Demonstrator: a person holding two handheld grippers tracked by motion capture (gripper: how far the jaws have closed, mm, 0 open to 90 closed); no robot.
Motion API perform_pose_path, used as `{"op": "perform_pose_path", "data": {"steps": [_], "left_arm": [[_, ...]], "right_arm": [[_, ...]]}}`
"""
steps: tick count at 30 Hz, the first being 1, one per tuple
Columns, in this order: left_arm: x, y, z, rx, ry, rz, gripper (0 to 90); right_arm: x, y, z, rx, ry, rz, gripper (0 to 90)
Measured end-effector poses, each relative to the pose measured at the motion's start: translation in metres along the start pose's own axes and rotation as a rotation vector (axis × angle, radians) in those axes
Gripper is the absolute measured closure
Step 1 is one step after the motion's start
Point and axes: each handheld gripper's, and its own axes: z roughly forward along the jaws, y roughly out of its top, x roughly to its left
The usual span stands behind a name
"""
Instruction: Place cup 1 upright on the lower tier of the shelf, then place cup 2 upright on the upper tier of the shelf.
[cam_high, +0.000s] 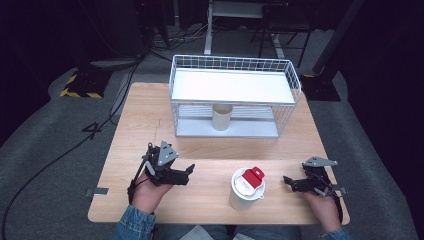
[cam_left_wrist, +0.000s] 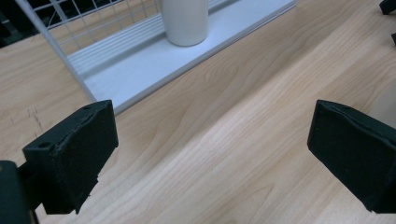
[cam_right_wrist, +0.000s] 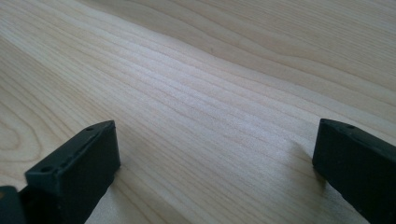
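A white cup (cam_high: 246, 187) with a red-and-white lid stands near the table's front edge, between my two grippers. My left gripper (cam_high: 190, 172) lies to its left, pointing right at it, open, with only bare wood between its jaws (cam_left_wrist: 210, 135). To the cup's right, my right gripper (cam_high: 288, 182) points left and rests low on the table, open as well, with nothing but wood grain between its jaws (cam_right_wrist: 215, 149). A second, cream-coloured cup (cam_high: 222, 117) stands upright on the lower shelf of a white wire rack (cam_high: 295, 82); this cup (cam_left_wrist: 185, 21) also shows in the left gripper view.
The wire rack takes up the far half of the wooden table (cam_high: 150, 125), with a solid white top shelf (cam_high: 230, 86) and a base tray (cam_left_wrist: 140, 74). Grey carpet, cables and a yellow-and-black striped block (cam_high: 80, 85) lie beyond the table.
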Motion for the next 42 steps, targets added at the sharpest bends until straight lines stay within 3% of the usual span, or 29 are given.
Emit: {"op": "perform_pose_path", "data": {"steps": [8,11,15,17,23,27,31,33,42], "left_arm": [[0.009,-0.023,-0.005,0.017,-0.010,-0.055,2.6],[0.013,-0.032,-0.003,0.061,-0.018,-0.062,4.6],[0.020,-0.048,0.003,0.107,-0.023,-0.133,6.9],[0.023,-0.055,0.006,0.136,0.003,-0.142,6.9],[0.031,-0.071,0.014,0.184,0.056,-0.136,6.9],[0.032,-0.077,0.019,0.202,0.057,-0.142,6.9],[0.037,-0.085,0.028,0.260,0.074,-0.142,6.8],[0.039,-0.087,0.029,0.260,0.072,-0.157,5.7],[0.043,-0.090,0.030,0.246,0.061,-0.159,0.7]], "right_arm": [[0.000,0.000,0.000,0.002,0.004,-0.002,0.2],[0.000,0.000,0.000,0.002,0.006,-0.006,0.2],[0.000,0.000,0.000,0.002,0.004,-0.001,0.1],[0.000,0.000,0.000,0.002,0.003,-0.002,0.0],[-0.001,0.001,0.001,0.002,0.005,-0.005,0.0],[-0.001,0.001,0.001,0.001,0.006,-0.004,0.2],[0.001,0.001,-0.001,-0.006,0.015,-0.012,5.7],[0.001,0.002,-0.003,-0.016,0.025,-0.020,11.1],[0.007,0.007,-0.019,-0.068,0.054,-0.030,11.6]]}}
